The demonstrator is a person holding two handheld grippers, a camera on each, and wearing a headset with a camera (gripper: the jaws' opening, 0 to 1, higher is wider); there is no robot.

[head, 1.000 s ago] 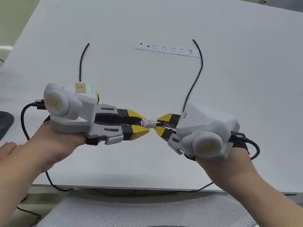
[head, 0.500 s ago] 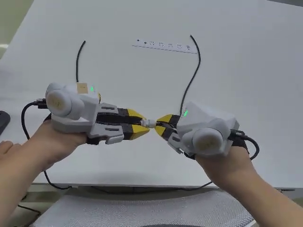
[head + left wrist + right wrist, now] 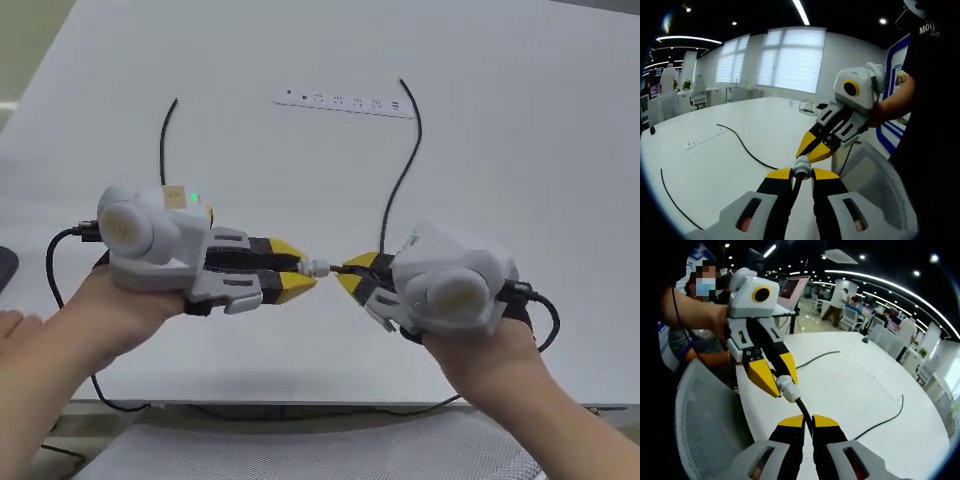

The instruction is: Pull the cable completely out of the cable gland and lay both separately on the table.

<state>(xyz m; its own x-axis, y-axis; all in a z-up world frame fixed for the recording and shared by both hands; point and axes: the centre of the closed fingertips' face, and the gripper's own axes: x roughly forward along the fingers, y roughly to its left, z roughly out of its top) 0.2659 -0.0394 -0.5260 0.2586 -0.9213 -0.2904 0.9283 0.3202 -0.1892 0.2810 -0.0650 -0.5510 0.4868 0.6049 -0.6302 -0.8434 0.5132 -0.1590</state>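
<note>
Mid-pull, held above the surface (image 3: 520, 150): the left gripper's (image 3: 303, 272) jaws clench the white cable gland (image 3: 314, 268) and the right gripper's (image 3: 350, 270) jaws pinch the black cable (image 3: 400, 190) just beside it, so the next move likely calls for drawing them straight apart.

A broad white table (image 3: 520, 150) stands mid-room. Beyond its far end, tall shaded windows (image 3: 790, 60) glow with daylight. Above it, light strips (image 3: 801, 10) cross a dark ceiling (image 3: 755, 12). A grey mesh chair (image 3: 300, 440) sits at its near edge.
</note>
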